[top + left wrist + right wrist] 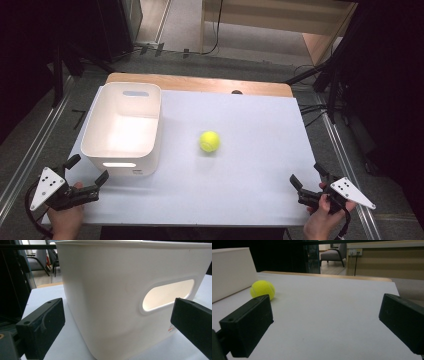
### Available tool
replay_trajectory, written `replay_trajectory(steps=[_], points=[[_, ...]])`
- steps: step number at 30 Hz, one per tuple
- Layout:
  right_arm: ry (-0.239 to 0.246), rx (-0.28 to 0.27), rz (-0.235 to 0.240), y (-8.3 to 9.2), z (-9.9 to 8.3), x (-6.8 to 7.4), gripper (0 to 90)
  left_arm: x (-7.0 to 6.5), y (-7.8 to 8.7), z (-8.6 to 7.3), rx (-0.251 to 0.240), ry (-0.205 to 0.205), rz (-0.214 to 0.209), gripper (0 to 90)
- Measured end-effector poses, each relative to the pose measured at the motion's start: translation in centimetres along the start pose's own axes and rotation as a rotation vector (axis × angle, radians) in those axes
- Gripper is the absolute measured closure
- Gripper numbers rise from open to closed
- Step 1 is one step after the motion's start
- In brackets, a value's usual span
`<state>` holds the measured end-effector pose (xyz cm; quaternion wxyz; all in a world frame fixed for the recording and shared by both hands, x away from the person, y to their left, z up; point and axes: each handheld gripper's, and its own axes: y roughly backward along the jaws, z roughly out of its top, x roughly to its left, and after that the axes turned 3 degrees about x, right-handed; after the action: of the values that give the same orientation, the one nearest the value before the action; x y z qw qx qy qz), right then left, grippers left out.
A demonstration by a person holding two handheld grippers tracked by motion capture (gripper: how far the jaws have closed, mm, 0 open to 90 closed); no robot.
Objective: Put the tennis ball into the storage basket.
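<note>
A yellow tennis ball [209, 141] rests on the white table top [240, 175], a little right of a white plastic bin [90, 135] with handle slots. My left gripper [89, 169] sits at the near left corner, open, just in front of the bin's near wall [112, 305]. My right gripper [307, 176] is at the near right corner, open and holding nothing. In the right gripper view the ball [262, 289] lies far ahead, beyond the left jaw, next to the bin's side [229, 272].
The white top lies on a wooden table whose far edge [200, 82] shows beyond it. Metal rails [30, 150] run along the floor at both sides, with cables [312, 107] at the right. Dark stands and furniture ring the table.
</note>
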<state>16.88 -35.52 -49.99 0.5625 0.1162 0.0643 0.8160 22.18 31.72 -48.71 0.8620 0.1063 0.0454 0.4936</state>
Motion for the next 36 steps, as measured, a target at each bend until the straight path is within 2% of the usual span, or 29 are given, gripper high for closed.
replay_trajectory(steps=[7, 12, 15, 20, 26, 30, 33, 36], points=[[0.041, 0.043, -0.005, -0.7, 0.8, 1.0, 0.0, 0.0, 0.0, 0.0, 0.001, -0.003, 0.001, 0.0], [0.022, 0.065, 0.013, -1.4, 1.3, 1.5, 0.0, -0.1, 0.0, 0.0, 0.003, -0.008, 0.002, 0.0], [0.053, 0.084, 0.011, -1.9, 1.6, 1.9, 0.0, -0.1, 0.0, 0.0, 0.003, -0.013, 0.003, 0.0], [0.066, 0.094, 0.005, -2.1, 2.4, 1.9, 0.0, -0.1, 0.0, 0.0, 0.005, -0.013, 0.003, 0.0], [0.068, 0.103, 0.014, -2.4, 3.5, 1.9, 0.0, -0.3, -0.1, 0.0, 0.013, -0.026, 0.008, 0.0], [0.104, 0.132, 0.034, -3.3, 4.3, 2.4, 0.0, -0.2, 0.0, 0.0, 0.011, -0.021, 0.008, 0.0], [0.113, 0.149, 0.054, -3.8, 4.7, 2.7, 0.0, -0.2, -0.1, 0.0, 0.008, -0.017, 0.008, 0.0], [0.122, 0.153, 0.054, -4.2, 5.0, 2.9, 0.0, -0.2, 0.0, 0.0, 0.011, -0.022, 0.008, 0.0]])
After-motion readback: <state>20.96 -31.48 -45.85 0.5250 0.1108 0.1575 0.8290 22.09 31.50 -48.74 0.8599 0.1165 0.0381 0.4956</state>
